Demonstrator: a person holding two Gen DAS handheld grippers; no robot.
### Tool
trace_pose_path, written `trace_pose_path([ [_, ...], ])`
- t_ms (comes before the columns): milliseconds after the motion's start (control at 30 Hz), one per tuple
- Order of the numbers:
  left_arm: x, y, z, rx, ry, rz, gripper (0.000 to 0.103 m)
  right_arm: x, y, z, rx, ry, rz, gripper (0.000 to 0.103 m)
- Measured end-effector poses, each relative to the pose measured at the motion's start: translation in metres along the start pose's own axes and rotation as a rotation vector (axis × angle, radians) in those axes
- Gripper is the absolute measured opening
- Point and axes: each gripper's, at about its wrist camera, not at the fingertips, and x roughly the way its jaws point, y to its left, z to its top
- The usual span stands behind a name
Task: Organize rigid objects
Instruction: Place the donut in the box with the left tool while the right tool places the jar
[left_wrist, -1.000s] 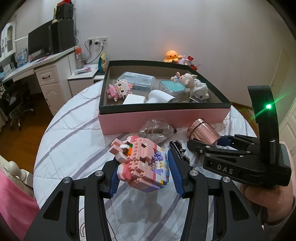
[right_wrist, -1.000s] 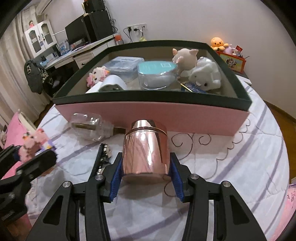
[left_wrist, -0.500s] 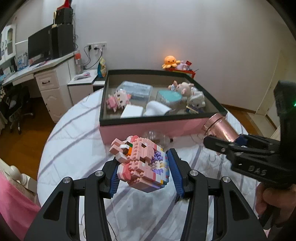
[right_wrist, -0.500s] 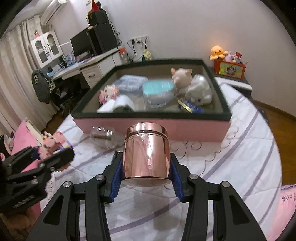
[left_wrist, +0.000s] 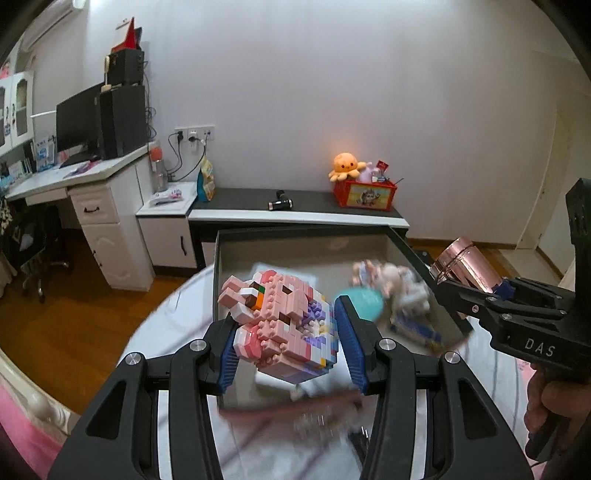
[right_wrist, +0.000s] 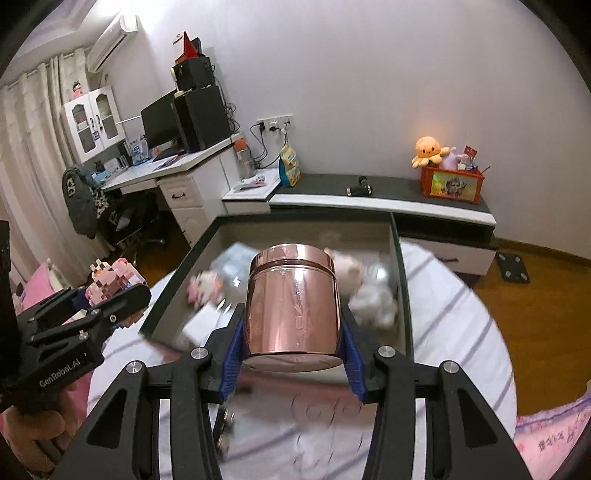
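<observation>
**Both grippers loaded above the box**

Now each gripper carries one thing, and both hang in the air over the table. The left gripper (left_wrist: 286, 334) has its blue pads (left_wrist: 349, 343) pressed against the two sides of the pink brick figure (left_wrist: 282, 330), a blocky animal built of pink, white and lilac bricks with an orange and green patch near its head. Seen from the left wrist, the figure sits in front of the near left part of the open box (left_wrist: 410, 249), whose contents are smeared by motion blur.

The right gripper (right_wrist: 293, 349) is clamped on the copper canister (right_wrist: 293, 302), which stands upright between the pads with its lid end up. Its shiny wall shows faint writing that I cannot read. In the left wrist view the same canister (left_wrist: 467, 264) appears tilted, just beyond the right rim of the box, with the right gripper's black body below it.

Inside the box, blurred shapes show: a teal round lid (left_wrist: 360, 302), pale plush animals (right_wrist: 373, 301) at the right side, and a small pink figure (right_wrist: 203, 290) at the left. The box has a dark rim and a pink outer wall, and it rests on a round table with a white, lilac-striped cloth (right_wrist: 454, 325).

Behind the table, an orange octopus plush (left_wrist: 347, 166) sits on a red bin on a low cabinet.
</observation>
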Motion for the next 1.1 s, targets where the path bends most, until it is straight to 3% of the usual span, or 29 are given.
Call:
trace_pose_path([
  [233,0.061,0.003,0.025,-0.004,0.050,-0.008,0.048,0.053,-0.012,0.032,0.010,0.040,-0.012,0.047],
  [500,0.112,0.009,0.023,-0.024,0.135,0.004,0.049,0.100,-0.017,0.035,0.006,0.099,-0.015,0.048],
  [533,0.115,0.009,0.023,-0.023,0.141,0.013,0.050,0.104,-0.018,0.034,0.003,0.107,-0.017,0.048],
  [567,0.118,0.009,0.022,-0.018,0.149,0.021,0.057,0.105,-0.019,0.033,0.004,0.108,-0.018,0.049],
  [633,0.116,0.011,0.019,-0.020,0.145,0.048,0.067,0.106,-0.020,0.031,0.012,0.108,-0.015,0.073],
  [667,0.114,0.013,0.018,-0.029,0.138,0.049,0.074,0.104,-0.022,0.029,0.017,0.102,-0.024,0.079],
  [767,0.103,0.018,0.016,-0.054,0.109,0.054,0.090,0.095,-0.031,0.026,0.040,0.086,-0.026,0.085],
  [867,0.087,0.019,0.013,-0.058,0.077,0.063,0.097,0.082,-0.034,0.022,0.054,0.066,-0.051,0.101],
  [1100,0.048,0.017,0.005,-0.064,0.028,0.072,0.101,0.052,-0.023,0.018,0.074,0.032,-0.062,0.103],
])
